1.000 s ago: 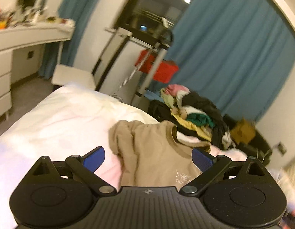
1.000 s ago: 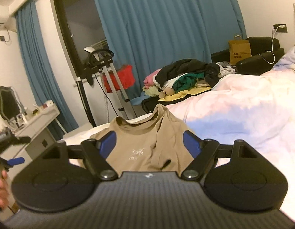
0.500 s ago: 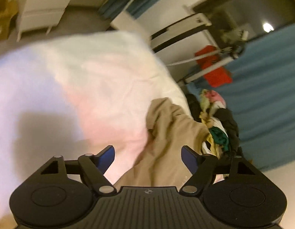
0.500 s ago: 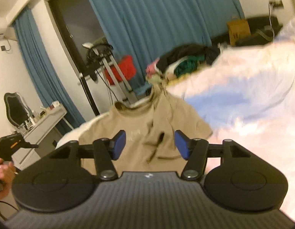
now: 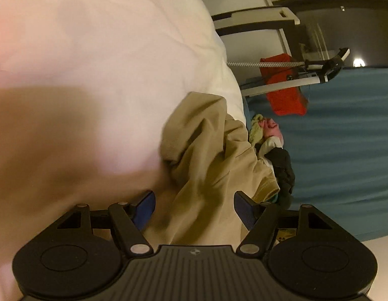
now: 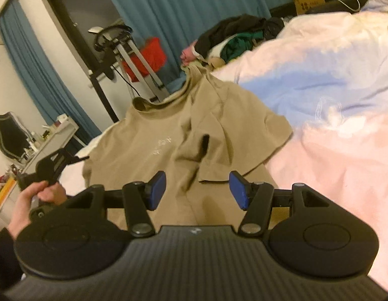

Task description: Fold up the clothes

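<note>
Bed (image 6: 344, 150): covered in a pale duvet tinted pink and blue, filling the right of the right wrist view and the upper left of the left wrist view.

Curtains (image 6: 181, 5): blue, hanging along the far wall on both sides of a dark window (image 6: 76, 20).

Exercise machine (image 6: 123, 50): black and silver frame standing past the bed's foot edge, with a red item (image 6: 148, 57) hanging on it.

Clothes pile (image 6: 234, 37): dark, green and pink garments heaped beyond the bed's far edge.

Tan T-shirt (image 6: 194, 138): lying front up on the duvet near the bed's foot edge, rumpled. Its long axis is running from the grippers toward the far edge, collar (image 6: 153, 105) pointing away toward the exercise machine, hem nearest the cameras. One sleeve (image 6: 264, 135) is spreading out toward the middle of the bed; a faint pale print is showing on the chest.

Right gripper (image 6: 197, 190): hovering over the hem end, blue pads standing apart, having just been closing; cloth lying below and between them, not pinched.

Left gripper (image 5: 195, 209): rolled sideways at the shirt's side, jaws apart and just been closing, fabric between them ungripped. A hand (image 6: 35, 198) is holding its handle.
</note>
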A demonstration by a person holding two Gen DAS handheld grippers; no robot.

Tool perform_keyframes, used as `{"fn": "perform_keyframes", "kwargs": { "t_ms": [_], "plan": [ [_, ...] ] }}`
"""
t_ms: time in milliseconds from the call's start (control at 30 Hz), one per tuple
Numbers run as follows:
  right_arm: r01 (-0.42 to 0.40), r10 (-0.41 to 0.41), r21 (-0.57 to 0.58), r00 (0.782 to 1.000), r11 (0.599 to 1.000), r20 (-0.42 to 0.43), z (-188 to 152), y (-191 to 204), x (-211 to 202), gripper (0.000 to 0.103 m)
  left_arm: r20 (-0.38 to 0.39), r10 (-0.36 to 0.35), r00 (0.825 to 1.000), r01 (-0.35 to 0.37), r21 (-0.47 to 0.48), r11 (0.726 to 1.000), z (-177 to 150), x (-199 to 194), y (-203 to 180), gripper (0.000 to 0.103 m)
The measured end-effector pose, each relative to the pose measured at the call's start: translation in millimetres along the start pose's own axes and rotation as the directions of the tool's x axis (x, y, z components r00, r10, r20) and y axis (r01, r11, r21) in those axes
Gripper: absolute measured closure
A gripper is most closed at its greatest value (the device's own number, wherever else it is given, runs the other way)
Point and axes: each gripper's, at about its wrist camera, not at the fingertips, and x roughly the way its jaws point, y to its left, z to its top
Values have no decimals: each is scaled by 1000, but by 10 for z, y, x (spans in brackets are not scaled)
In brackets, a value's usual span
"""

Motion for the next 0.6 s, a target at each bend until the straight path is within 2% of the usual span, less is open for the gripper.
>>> {"fn": "perform_keyframes", "kwargs": {
  "t_ms": [100, 167, 233, 300, 333, 400, 500, 600],
  "plan": [
    [9, -8, 7, 1000, 1000, -16, -38, -71, 47, 44, 44, -15, 999, 13, 46, 999, 77, 202, -71, 32],
    [10, -10, 12, 1000, 1000, -30, -75, -97, 44, 44, 43, -29, 999, 26, 78, 997, 113, 329, -110, 33],
    [12, -12, 7, 999, 1000, -36, -118, -116, 42, 44, 42, -14, 999, 9, 116, 993, 118, 451, -188, 42],
    [37, -37, -9, 999, 999, -39, -137, -127, 71, 44, 55, 32, 998, -40, 159, 986, 94, 537, -283, 63],
    [45, -46, -12, 998, 999, -40, -142, -134, 86, 44, 67, 53, 996, -64, 175, 983, 94, 562, -319, 67],
    [41, -41, 10, 998, 999, -43, -124, -162, 120, 44, 89, 90, 992, -108, 227, 968, 112, 597, -398, 87],
    [53, -52, 9, 998, 999, -40, -115, -167, 121, 44, 123, 130, 984, -162, 304, 939, 120, 639, -556, 92],
    [71, -70, 4, 997, 997, -36, -126, -179, 100, 43, 158, 172, 972, -221, 391, 893, 91, 642, -749, 94]
  ]
}}
